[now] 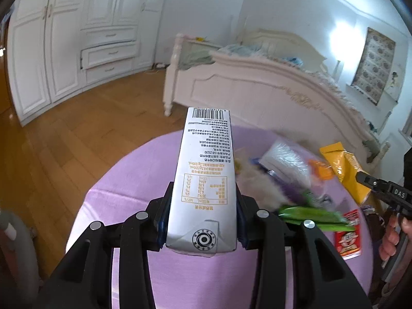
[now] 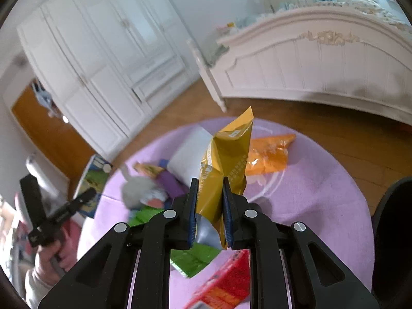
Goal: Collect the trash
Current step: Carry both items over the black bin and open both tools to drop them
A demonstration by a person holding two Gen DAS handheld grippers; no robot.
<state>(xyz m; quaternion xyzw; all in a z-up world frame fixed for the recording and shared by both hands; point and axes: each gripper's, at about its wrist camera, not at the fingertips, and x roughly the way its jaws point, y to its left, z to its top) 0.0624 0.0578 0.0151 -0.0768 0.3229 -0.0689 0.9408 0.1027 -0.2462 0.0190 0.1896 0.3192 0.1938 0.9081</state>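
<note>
My left gripper is shut on a tall white milk carton and holds it above a round purple rug. The carton also shows at the left of the right wrist view. My right gripper is shut on a yellow snack bag, lifted over the rug; the bag also shows in the left wrist view. On the rug lie a green wrapper, a red box, an orange bag, a white pack and grey fluff.
A white bed stands behind the rug. A white wardrobe lines the far wall. Wooden floor surrounds the rug. A dark rounded object stands at the right edge of the right wrist view.
</note>
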